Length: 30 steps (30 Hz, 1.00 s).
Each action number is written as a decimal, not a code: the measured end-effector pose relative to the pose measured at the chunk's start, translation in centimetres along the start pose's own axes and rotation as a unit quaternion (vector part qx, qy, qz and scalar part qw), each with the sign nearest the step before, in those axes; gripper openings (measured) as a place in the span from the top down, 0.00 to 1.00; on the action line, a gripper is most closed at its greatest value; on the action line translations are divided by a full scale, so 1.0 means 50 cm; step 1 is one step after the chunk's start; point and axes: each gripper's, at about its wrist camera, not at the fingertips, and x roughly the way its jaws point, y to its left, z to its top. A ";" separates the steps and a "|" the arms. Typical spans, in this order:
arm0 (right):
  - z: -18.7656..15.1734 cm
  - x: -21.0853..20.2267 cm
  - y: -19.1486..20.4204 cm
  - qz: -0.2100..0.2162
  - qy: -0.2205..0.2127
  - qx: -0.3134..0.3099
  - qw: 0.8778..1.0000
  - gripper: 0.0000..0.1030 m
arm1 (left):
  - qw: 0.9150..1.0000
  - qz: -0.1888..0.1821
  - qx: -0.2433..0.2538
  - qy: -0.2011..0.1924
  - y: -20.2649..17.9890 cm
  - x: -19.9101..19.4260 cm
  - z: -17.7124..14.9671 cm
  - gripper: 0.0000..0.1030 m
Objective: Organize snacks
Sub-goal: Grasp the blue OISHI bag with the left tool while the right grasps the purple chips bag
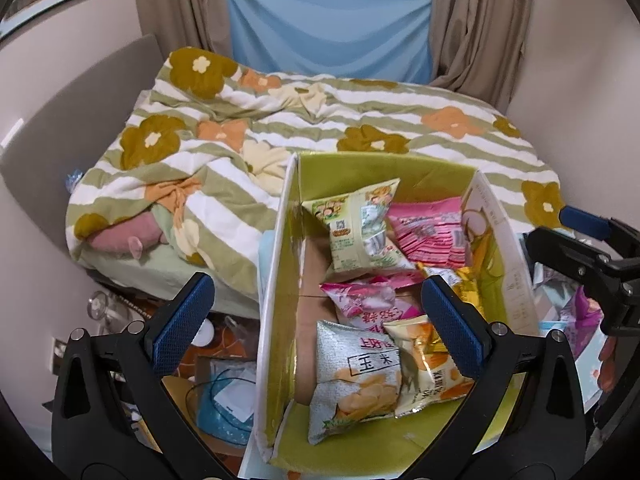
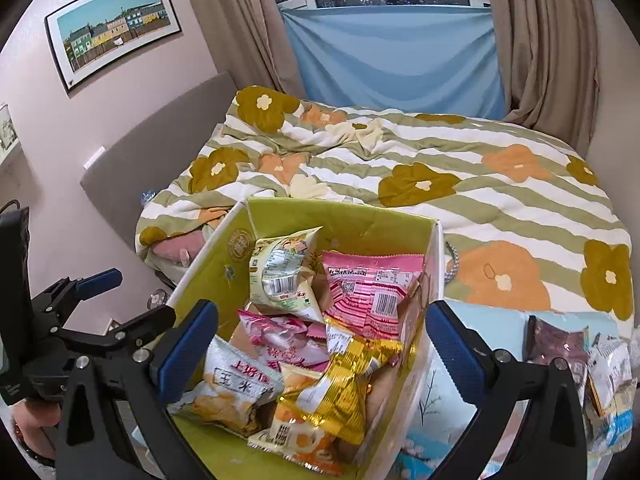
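An open cardboard box (image 1: 280,280) with a green lining (image 2: 304,216) holds several snack packets: a silver corn-chip bag (image 1: 352,376) (image 2: 232,392), a pale green bag (image 1: 360,228) (image 2: 280,272), a pink striped bag (image 1: 428,236) (image 2: 376,292), a pink-white bag (image 1: 364,300) and a gold-orange bag (image 2: 336,400). My left gripper (image 1: 316,324) is open and empty, over the box's left wall. My right gripper (image 2: 320,348) is open and empty above the packets. Each gripper shows at the edge of the other's view: the right one in the left wrist view (image 1: 592,248), the left one in the right wrist view (image 2: 80,300).
More loose packets (image 2: 580,356) lie to the right of the box on a light blue surface (image 2: 472,312). A bed with a flowered striped quilt (image 1: 320,120) stands behind. Clutter lies on the floor at the left (image 1: 224,392).
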 end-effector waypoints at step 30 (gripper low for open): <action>-0.220 -0.315 -0.317 -0.123 -0.031 0.130 0.983 0.00 | 0.994 -0.079 0.067 -0.029 -0.364 -0.099 -0.113 0.00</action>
